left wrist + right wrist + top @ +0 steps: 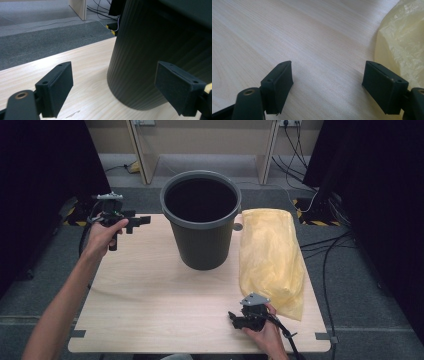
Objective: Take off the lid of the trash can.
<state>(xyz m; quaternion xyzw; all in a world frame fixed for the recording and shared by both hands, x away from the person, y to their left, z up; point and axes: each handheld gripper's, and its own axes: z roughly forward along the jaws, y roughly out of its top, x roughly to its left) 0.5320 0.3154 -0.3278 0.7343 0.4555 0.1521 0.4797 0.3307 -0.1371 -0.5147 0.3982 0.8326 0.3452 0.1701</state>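
Meanwhile, both grippers wide open, empty: left gripper point(145, 221) by bin point(202, 220) (raised), right gripper point(234, 319) prob. low beside bag point(270, 257).

The high view looks down over the whole tabletop point(150, 295), while both gripper views skim it closely, one facing the bin point(155, 50), the other the yellow bag point(404, 42).

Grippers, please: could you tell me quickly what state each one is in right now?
Left gripper: open, holding nothing.
Right gripper: open, holding nothing.
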